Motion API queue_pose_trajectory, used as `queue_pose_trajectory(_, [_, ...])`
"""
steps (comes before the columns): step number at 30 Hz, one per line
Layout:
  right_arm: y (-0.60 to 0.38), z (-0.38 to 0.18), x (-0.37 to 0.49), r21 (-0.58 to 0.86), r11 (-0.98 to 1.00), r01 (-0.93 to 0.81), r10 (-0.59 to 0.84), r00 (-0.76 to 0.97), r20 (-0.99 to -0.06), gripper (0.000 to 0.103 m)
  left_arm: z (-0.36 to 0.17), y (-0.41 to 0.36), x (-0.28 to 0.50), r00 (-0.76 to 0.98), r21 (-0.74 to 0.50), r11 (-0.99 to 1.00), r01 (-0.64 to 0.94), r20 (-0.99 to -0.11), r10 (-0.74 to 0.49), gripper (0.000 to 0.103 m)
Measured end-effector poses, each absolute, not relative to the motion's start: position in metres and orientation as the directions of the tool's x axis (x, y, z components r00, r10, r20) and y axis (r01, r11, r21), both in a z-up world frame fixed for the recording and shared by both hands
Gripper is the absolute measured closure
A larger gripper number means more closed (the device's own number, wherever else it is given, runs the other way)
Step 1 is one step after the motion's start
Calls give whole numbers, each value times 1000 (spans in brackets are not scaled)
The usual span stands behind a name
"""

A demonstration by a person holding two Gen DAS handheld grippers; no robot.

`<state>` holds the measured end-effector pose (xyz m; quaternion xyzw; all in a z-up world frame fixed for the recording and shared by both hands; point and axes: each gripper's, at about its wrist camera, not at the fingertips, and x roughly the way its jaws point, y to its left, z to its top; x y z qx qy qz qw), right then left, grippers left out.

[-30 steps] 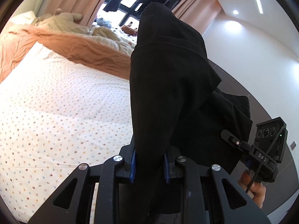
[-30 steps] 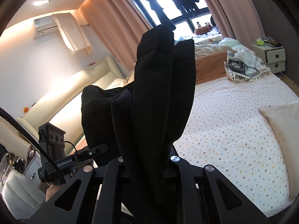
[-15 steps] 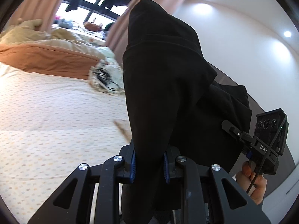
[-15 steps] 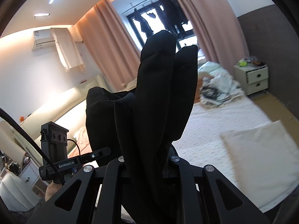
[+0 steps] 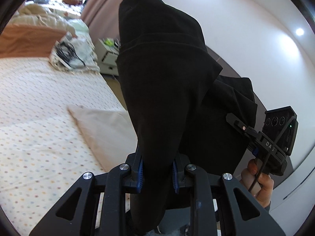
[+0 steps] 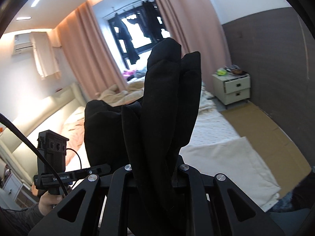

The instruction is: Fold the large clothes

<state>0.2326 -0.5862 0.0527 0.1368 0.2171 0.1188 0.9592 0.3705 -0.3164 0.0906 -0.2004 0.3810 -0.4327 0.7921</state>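
A large black garment (image 5: 167, 82) is bunched and held up in the air between both grippers. My left gripper (image 5: 157, 169) is shut on a thick fold of it, its blue pads pressing the cloth from both sides. In the right wrist view the same black garment (image 6: 165, 108) stands up in several folds, and my right gripper (image 6: 155, 173) is shut on it; the cloth hides its pads. Each view shows the other gripper off to the side: the right gripper (image 5: 275, 139) in a hand, the left gripper (image 6: 53, 161) in a hand.
Below lies a bed (image 5: 39, 102) with a dotted white sheet and a beige pillow (image 5: 102, 125). A white cloth with black cables (image 5: 70, 51) lies further off. A nightstand (image 6: 232, 86) stands by the dark wall, cardboard (image 6: 261, 129) on the floor, pink curtains (image 6: 88, 55) at the window.
Both grippers have swung sideways together with the black garment still gripped. The views have panned from the middle of the bed to its edge, with the pillow, nightstand and floor now showing.
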Motion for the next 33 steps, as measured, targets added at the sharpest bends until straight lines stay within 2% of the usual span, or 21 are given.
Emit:
queue_pose_trajectory(12, [-615, 21, 299, 311, 950, -29, 190, 843, -503, 93, 24, -387, 450, 189, -712, 540, 448, -516, -836, 79])
queue_pose_trajectory(17, [-595, 42, 333, 313, 949, -20, 193, 823, -535, 93, -6, -393, 483, 172, -722, 569, 394, -550, -817, 79])
queue_pose_trajectory(28, [-628, 21, 448, 352, 931, 100, 181, 712, -679, 93, -88, -410, 541, 109, -721, 640, 265, -637, -763, 79])
queue_pose_trajectory(31, [-632, 10, 472, 371, 914, 164, 168, 680, -714, 88, -102, -413, 551, 93, -702, 667, 249, -668, -738, 77])
queue_pose_trajectory(33, [-636, 4, 475, 382, 902, 200, 161, 666, -729, 77, -107, -414, 554, 88, -685, 687, 243, -690, -718, 70])
